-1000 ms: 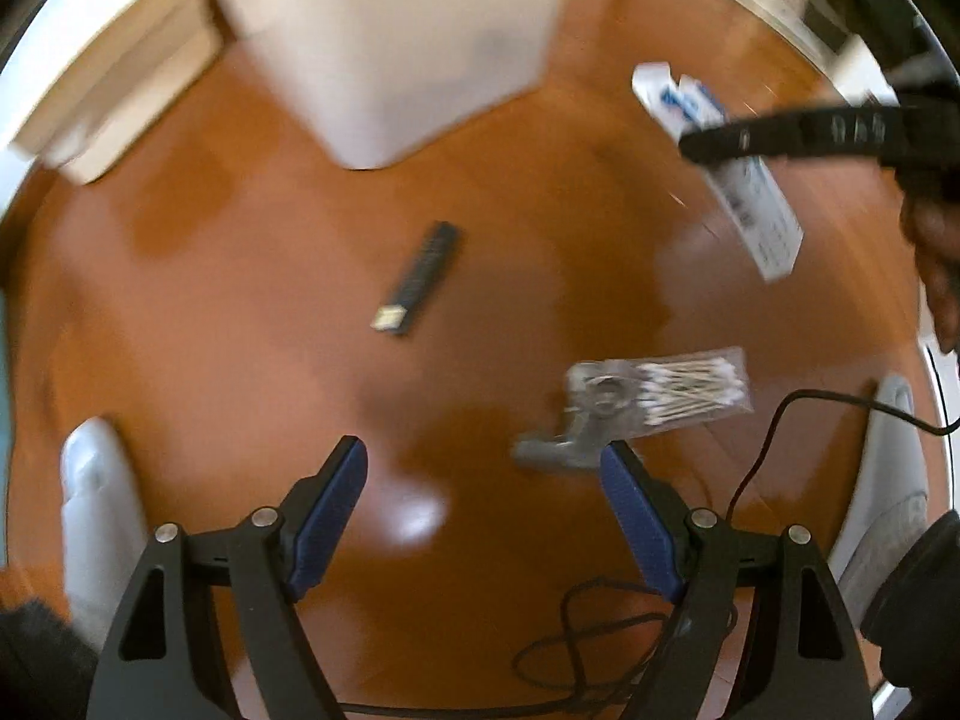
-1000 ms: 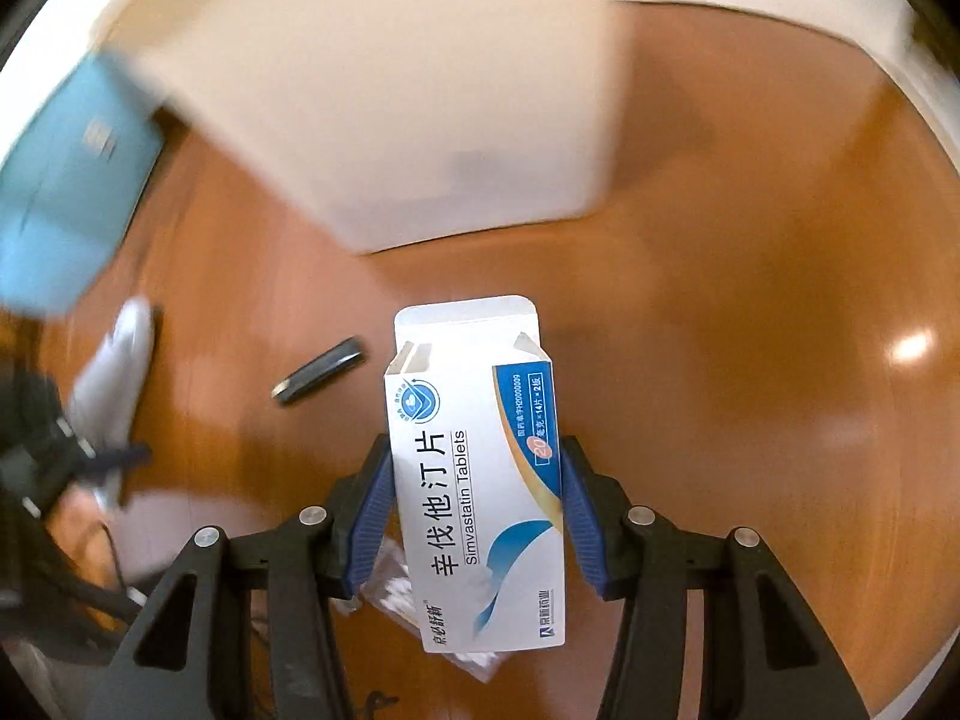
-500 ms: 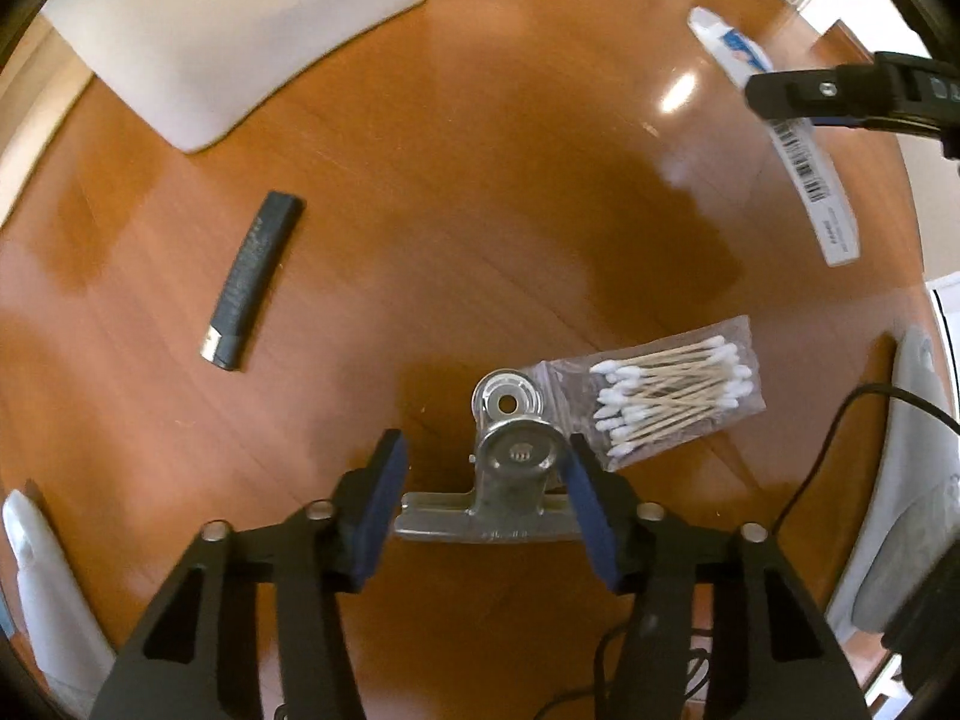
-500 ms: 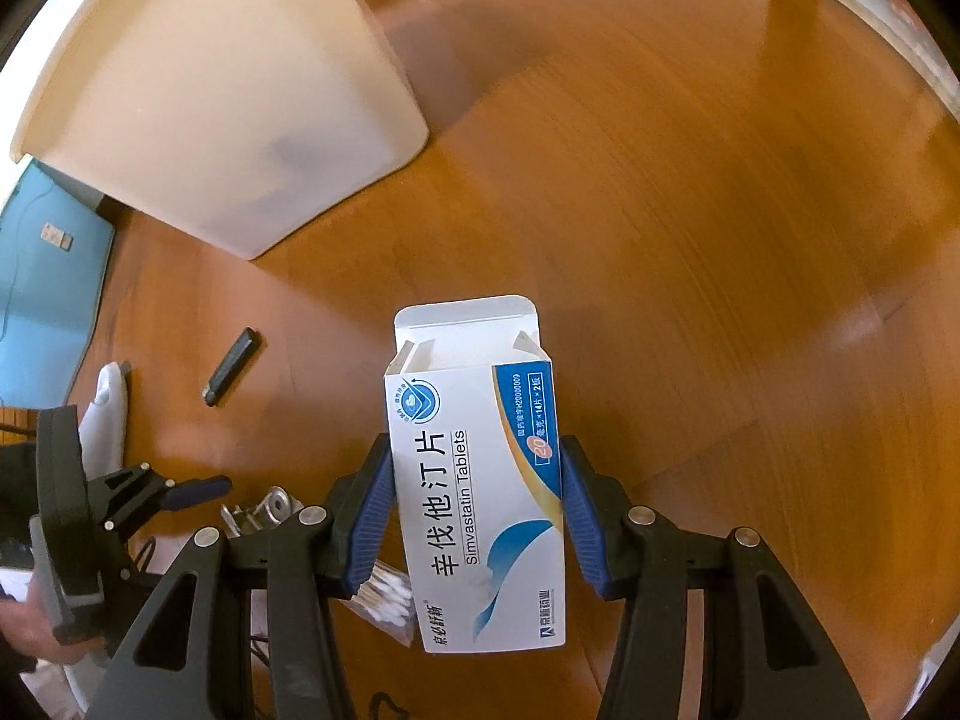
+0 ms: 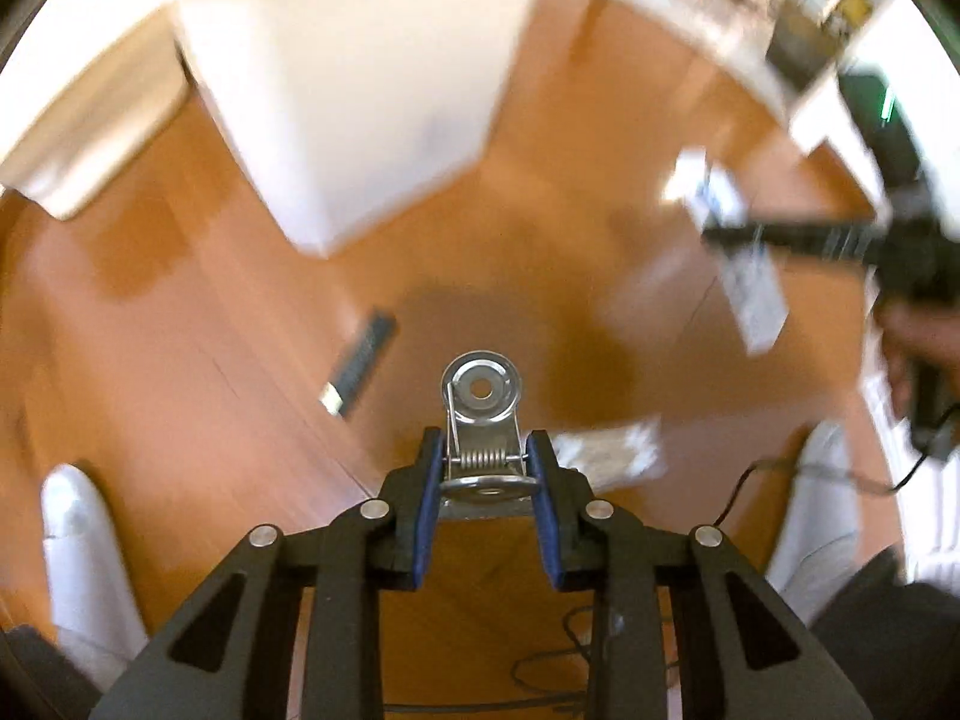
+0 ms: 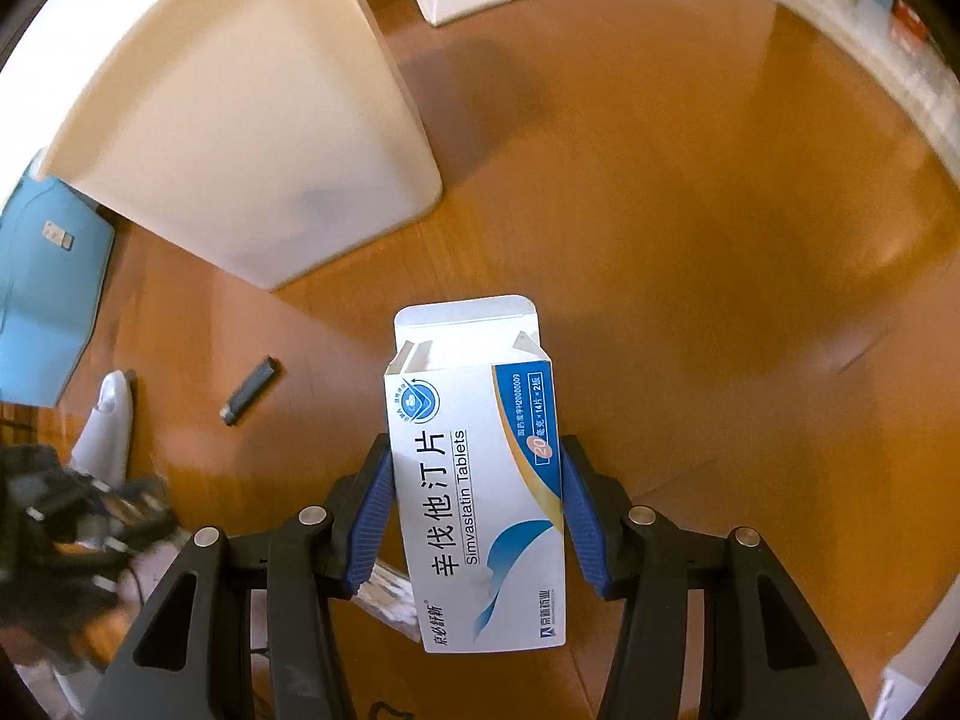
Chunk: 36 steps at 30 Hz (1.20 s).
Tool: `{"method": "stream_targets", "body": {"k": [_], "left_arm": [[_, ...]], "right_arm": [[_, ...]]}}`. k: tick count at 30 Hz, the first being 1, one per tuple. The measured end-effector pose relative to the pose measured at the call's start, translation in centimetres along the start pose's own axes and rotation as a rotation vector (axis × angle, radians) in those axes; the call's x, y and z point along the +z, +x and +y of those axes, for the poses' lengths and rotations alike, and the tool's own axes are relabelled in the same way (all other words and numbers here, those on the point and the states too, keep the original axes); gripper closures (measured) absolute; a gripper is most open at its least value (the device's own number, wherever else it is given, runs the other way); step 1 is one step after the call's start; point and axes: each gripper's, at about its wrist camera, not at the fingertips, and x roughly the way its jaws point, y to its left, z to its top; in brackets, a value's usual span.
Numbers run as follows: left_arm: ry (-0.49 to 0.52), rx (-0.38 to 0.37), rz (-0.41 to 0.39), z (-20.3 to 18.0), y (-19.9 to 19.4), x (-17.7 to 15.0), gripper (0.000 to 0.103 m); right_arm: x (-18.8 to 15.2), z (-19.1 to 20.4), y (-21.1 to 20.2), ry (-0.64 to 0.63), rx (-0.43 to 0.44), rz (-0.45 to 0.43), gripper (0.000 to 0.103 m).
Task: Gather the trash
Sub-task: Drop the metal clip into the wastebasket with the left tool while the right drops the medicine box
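My left gripper point(image 5: 485, 463) is shut on a metal bulldog clip point(image 5: 482, 414) and holds it above the wooden floor. My right gripper point(image 6: 477, 498) is shut on an open white and blue tablet box point(image 6: 477, 480), also held above the floor; the box and that gripper show blurred in the left wrist view point(image 5: 744, 264). A white trash bin point(image 5: 354, 78) stands ahead of the left gripper, and in the right wrist view point(image 6: 240, 138) it is ahead to the left. A bag of cotton swabs point(image 5: 606, 450) lies on the floor under the clip's right.
A small black stick point(image 5: 360, 366) lies on the floor left of the clip, also in the right wrist view point(image 6: 249, 390). White shoes point(image 5: 84, 546) stand at both sides. A blue mat point(image 6: 42, 288) lies far left. A black cable point(image 5: 756, 480) trails at the right.
My left gripper closed on the bulldog clip and lifted it off the floor toward the bin. My right gripper keeps the tablet box and has swung slightly relative to the bin.
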Motion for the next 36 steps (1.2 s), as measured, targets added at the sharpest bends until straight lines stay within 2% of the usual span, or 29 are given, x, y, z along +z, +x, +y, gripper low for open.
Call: {"method": "stream_targets", "body": {"k": [6,10,12,15,18,20,21,22,23,27,30,34,36], "left_arm": [[-0.059,-0.050,-0.264,0.5,-12.2,8.0,0.077],[-0.098,-0.058,-0.360,1.9,-16.8,13.7,0.077],[-0.099,-0.031,-0.371,2.7,-17.3,16.6,0.077],[-0.074,0.028,-0.364,3.6,-16.0,20.6,0.077],[-0.097,0.047,-0.342,4.8,-14.7,22.4,0.076],[-0.115,0.048,-0.305,5.8,-13.3,22.7,0.074],[-0.128,0.060,-0.276,6.6,-12.6,22.6,0.067],[-0.137,0.078,-0.263,7.3,-12.3,21.8,0.040],[-0.150,0.087,-0.266,7.9,-12.5,21.6,0.022],[-0.158,0.066,-0.285,9.6,-16.2,20.3,0.022],[-0.133,0.093,-0.289,10.5,-19.6,19.2,0.022],[-0.183,0.072,-0.266,12.1,-25.7,15.2,0.022],[-0.216,0.065,-0.226,12.5,-27.3,13.0,0.022]], "right_arm": [[1.6,3.1,-7.8,-0.050,-0.035,-0.056,0.047],[2.5,5.0,-14.1,-0.041,-0.028,-0.144,0.047],[2.7,5.7,-16.4,-0.047,-0.027,-0.173,0.047],[3.3,6.1,-19.4,-0.037,-0.031,-0.222,0.047],[3.5,5.9,-21.1,-0.011,-0.027,-0.249,0.047],[3.6,6.0,-21.7,0.000,-0.026,-0.259,0.047],[3.6,6.0,-21.7,0.007,-0.027,-0.261,0.047],[3.7,5.9,-21.7,0.017,-0.028,-0.260,0.047],[3.7,6.0,-21.4,0.025,-0.029,-0.258,0.047],[4.6,6.7,-20.7,0.053,-0.024,-0.247,0.047],[6.1,8.4,-21.5,0.053,-0.012,-0.262,0.047],[9.0,11.8,-22.9,0.050,0.024,-0.302,0.047],[11.1,14.1,-23.3,0.056,0.053,-0.320,0.047]]}}
